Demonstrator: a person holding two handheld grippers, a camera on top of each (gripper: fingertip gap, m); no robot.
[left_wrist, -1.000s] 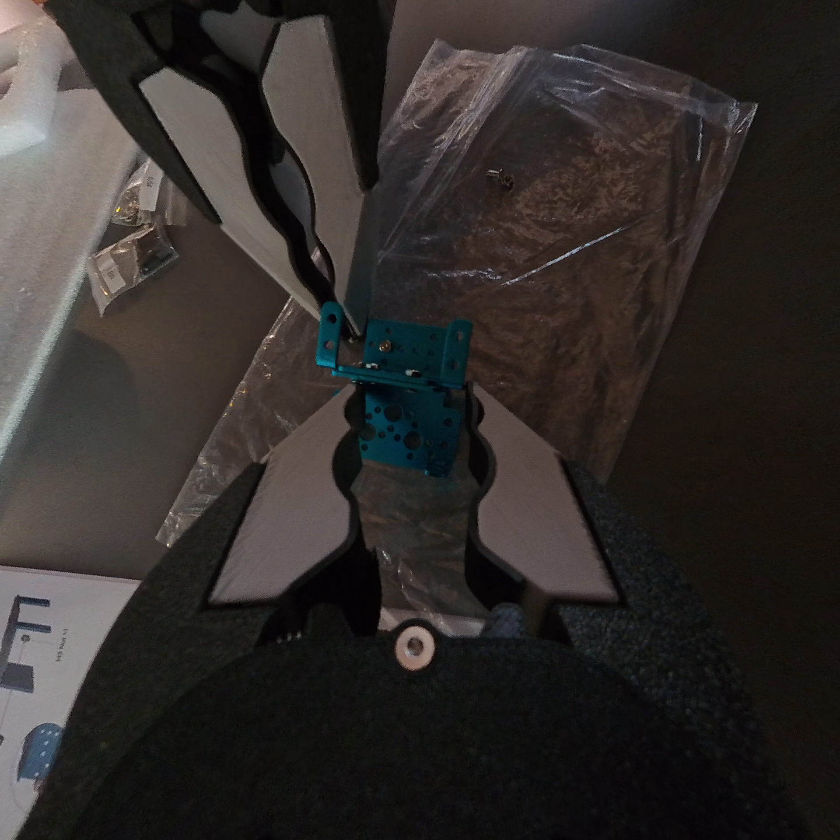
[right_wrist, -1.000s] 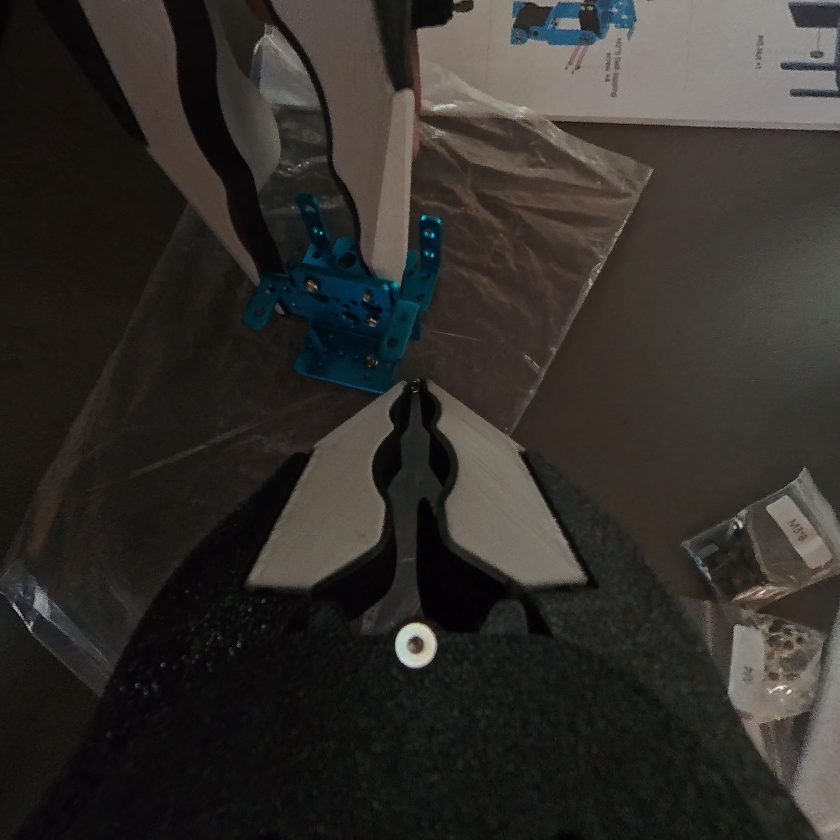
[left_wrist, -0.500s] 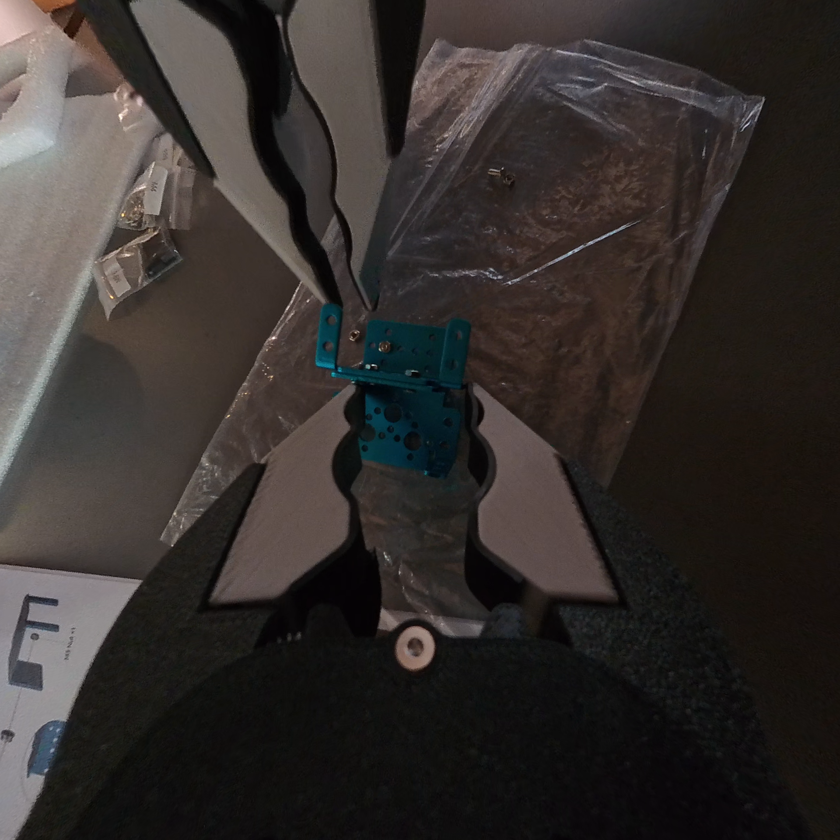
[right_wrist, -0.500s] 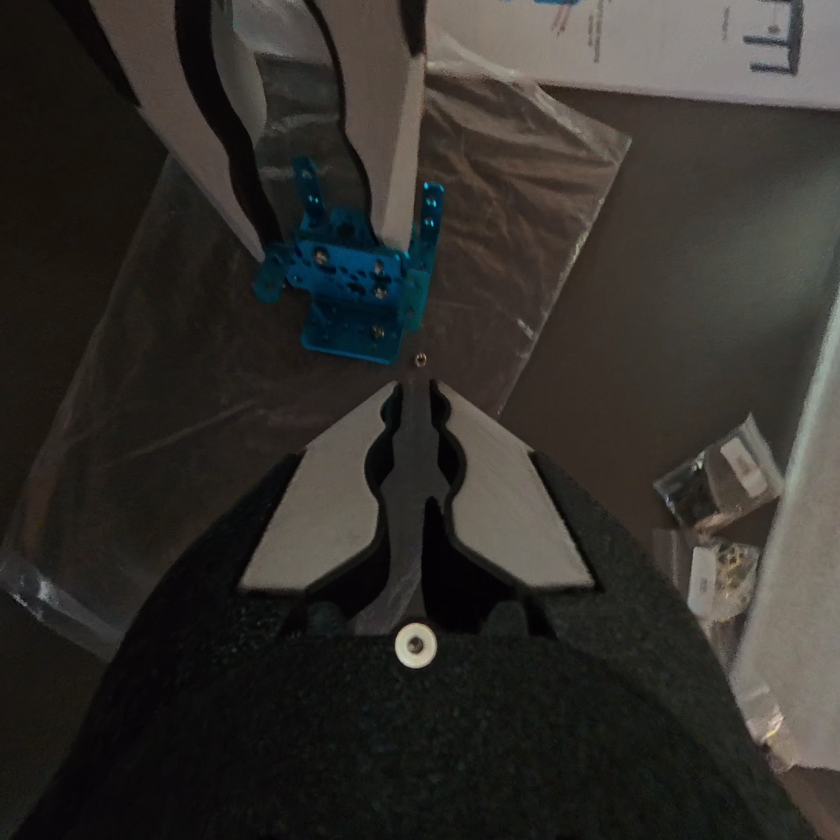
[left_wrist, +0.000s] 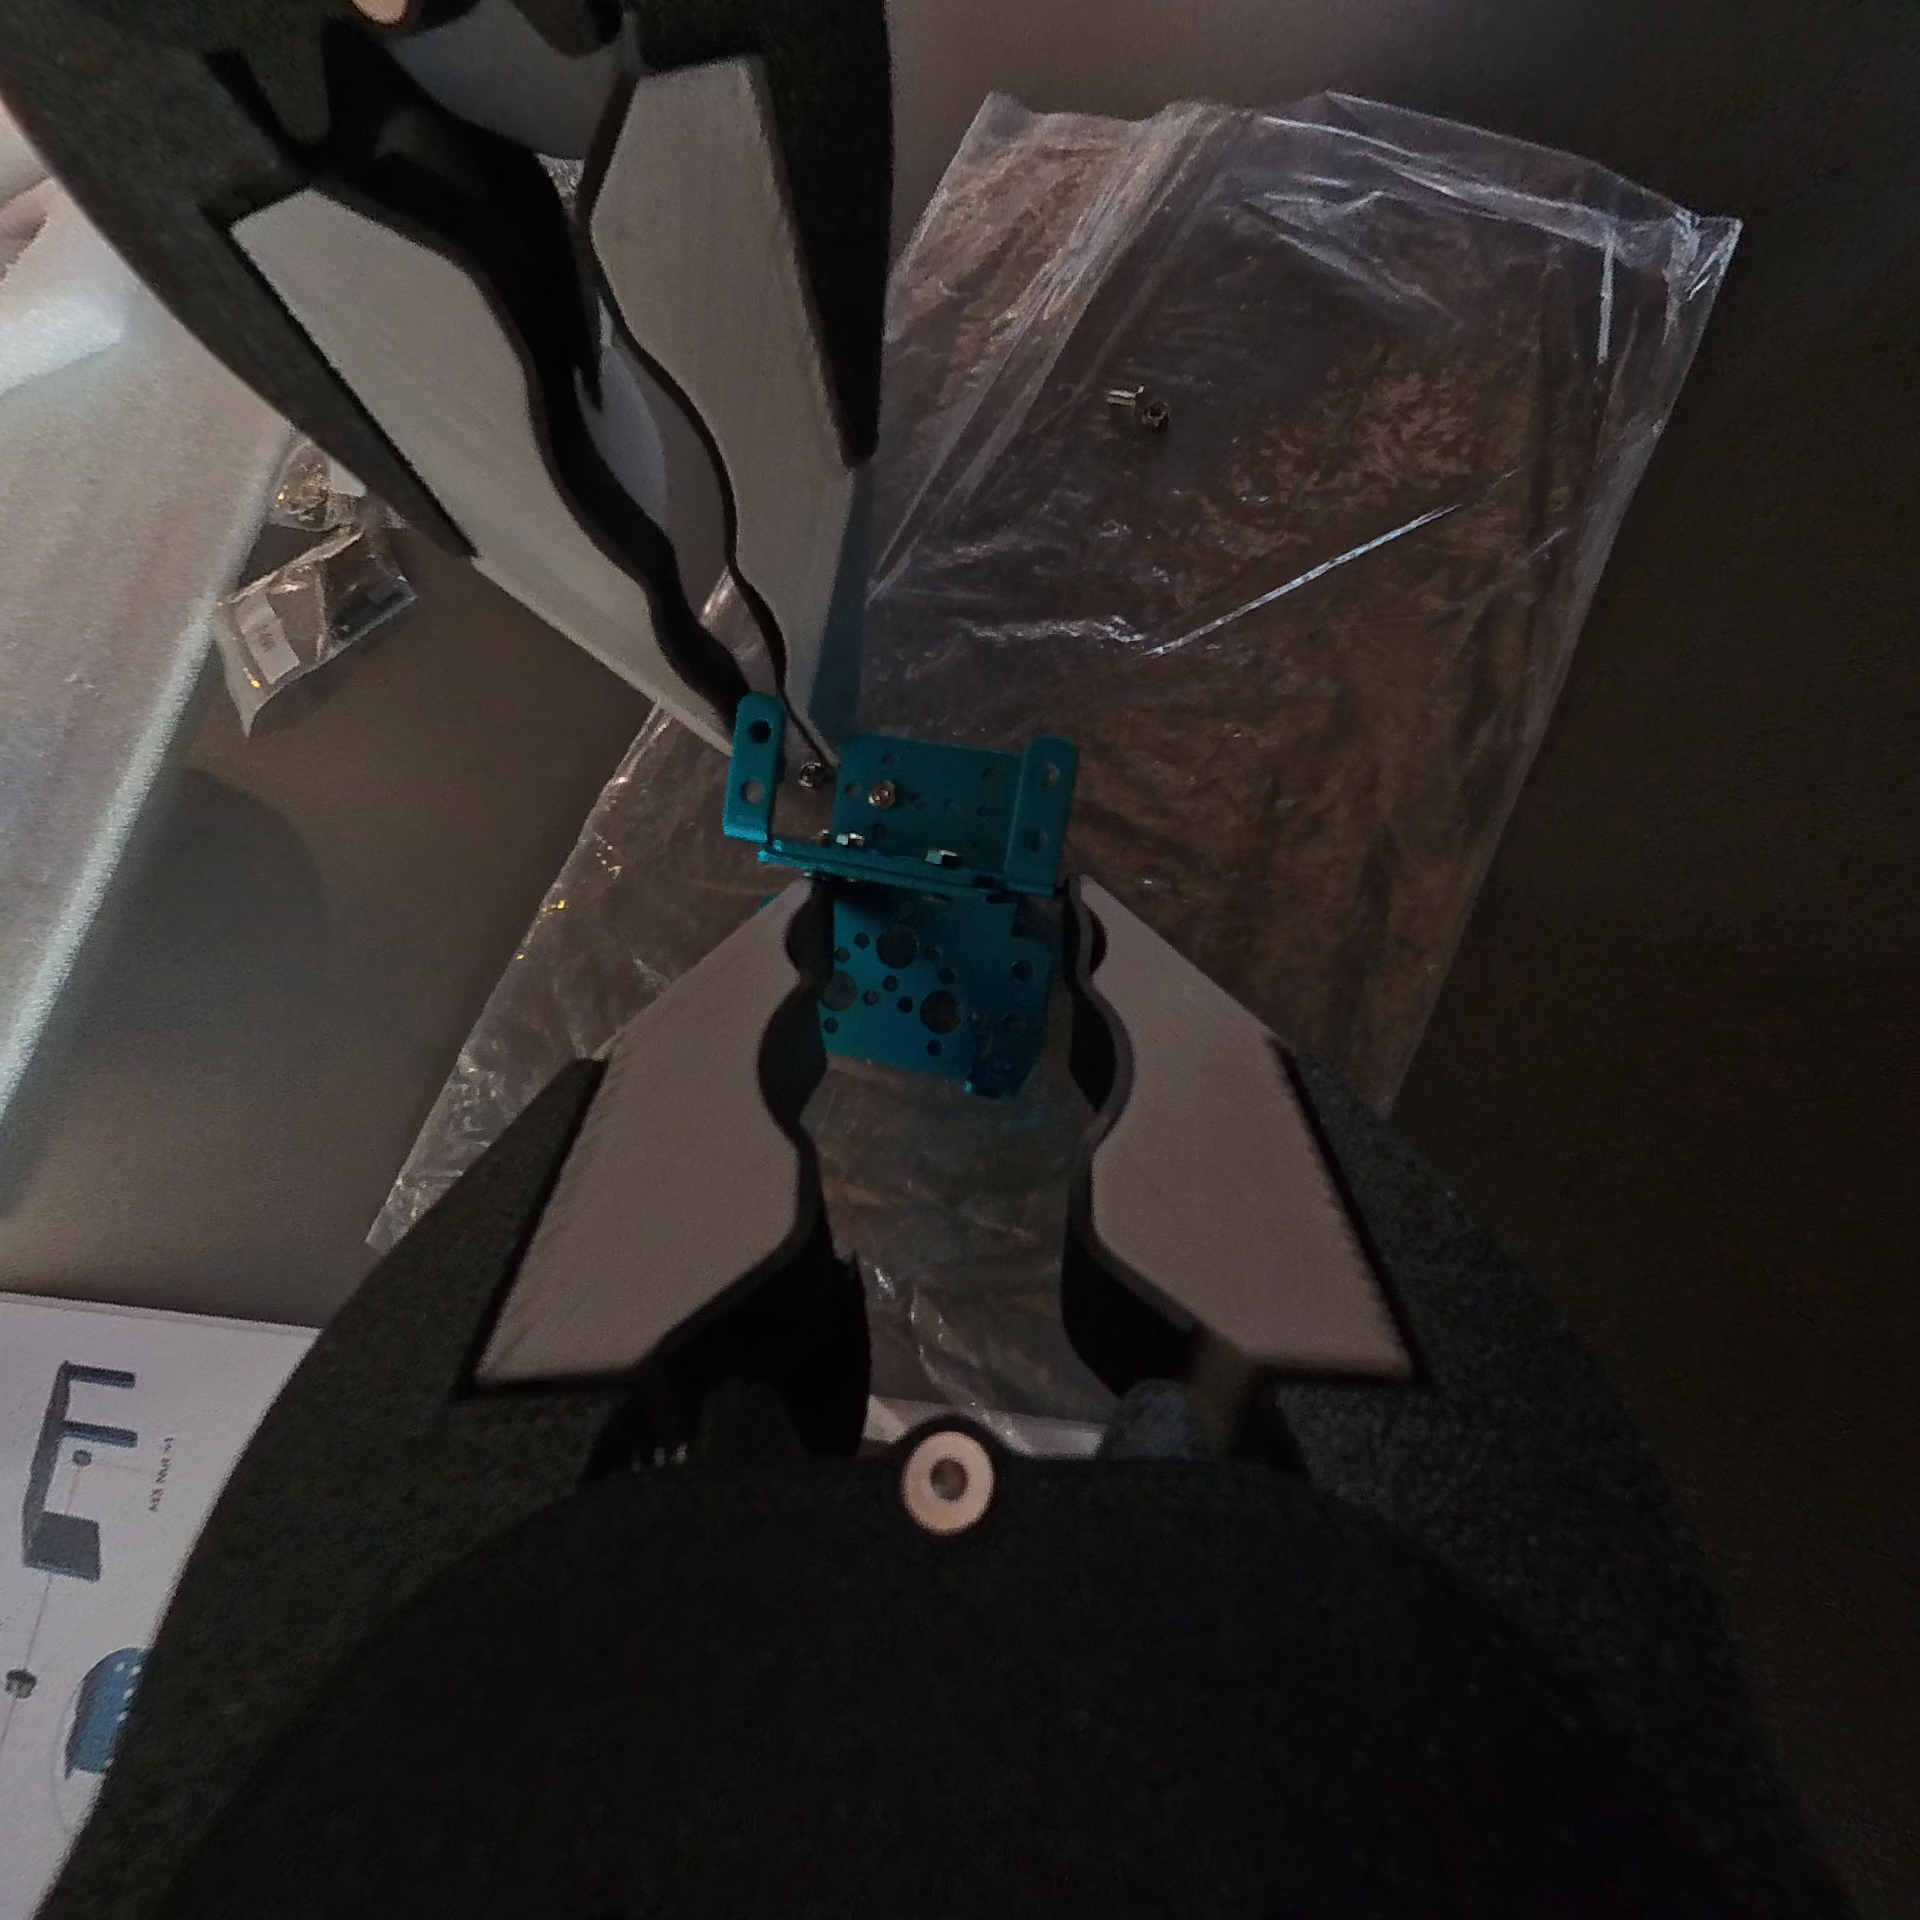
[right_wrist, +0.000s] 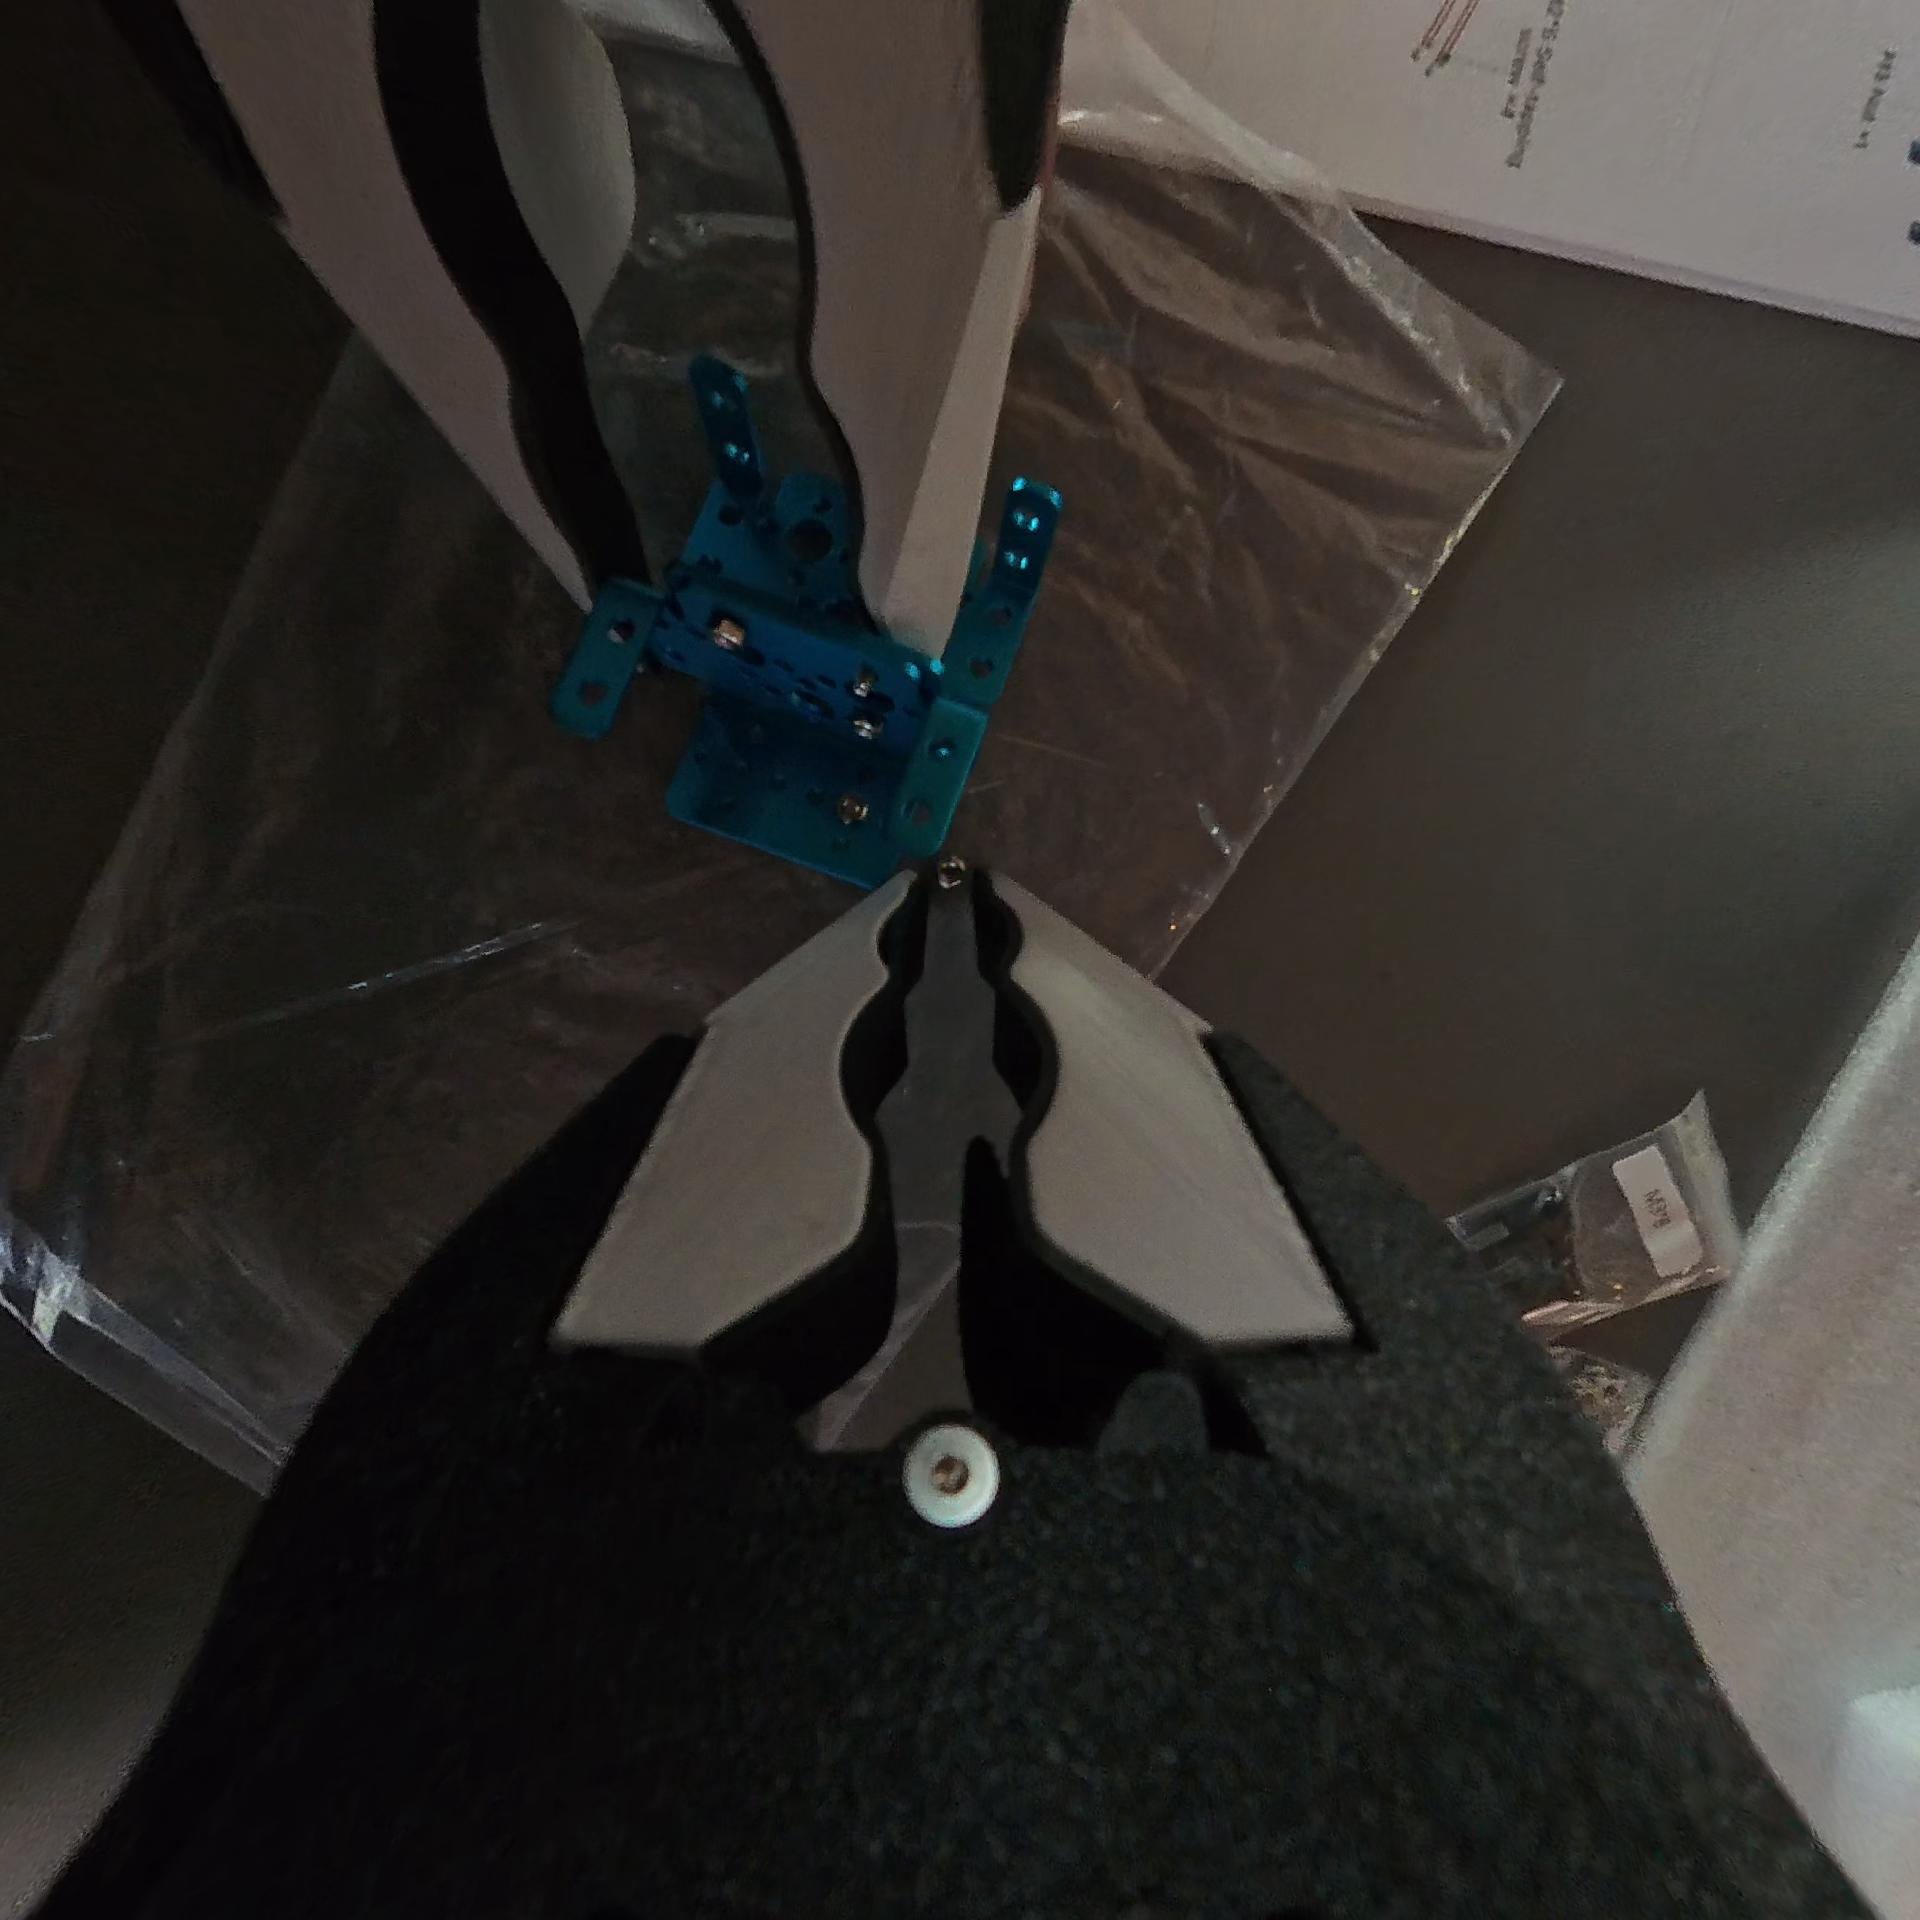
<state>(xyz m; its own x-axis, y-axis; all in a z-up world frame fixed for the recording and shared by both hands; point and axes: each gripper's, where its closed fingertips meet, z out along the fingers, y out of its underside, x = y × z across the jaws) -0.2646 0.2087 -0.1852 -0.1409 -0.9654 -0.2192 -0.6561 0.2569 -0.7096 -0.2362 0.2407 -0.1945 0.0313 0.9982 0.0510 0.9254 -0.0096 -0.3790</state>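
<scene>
A blue metal bracket assembly with several holes and screws stands on a clear plastic bag. My left gripper is shut on its lower plate, one finger on each side. In the right wrist view the bracket sits between the left gripper's fingers, which come down from above. My right gripper stands a narrow gap apart, with a small screw between its tips, right beside the bracket's corner. I cannot tell whether the screw is pinched. The right gripper and screw also show in the left wrist view.
A second loose screw lies farther off on the bag. Small bags of parts lie beside a white foam block. A printed instruction sheet lies on the dark table. Spacing between my two grippers at the tips: around 5 cm.
The right gripper lifted away from the small screw, leaving it lying by the bracket, then came back down onto it. The left gripper and bracket have stayed put.
</scene>
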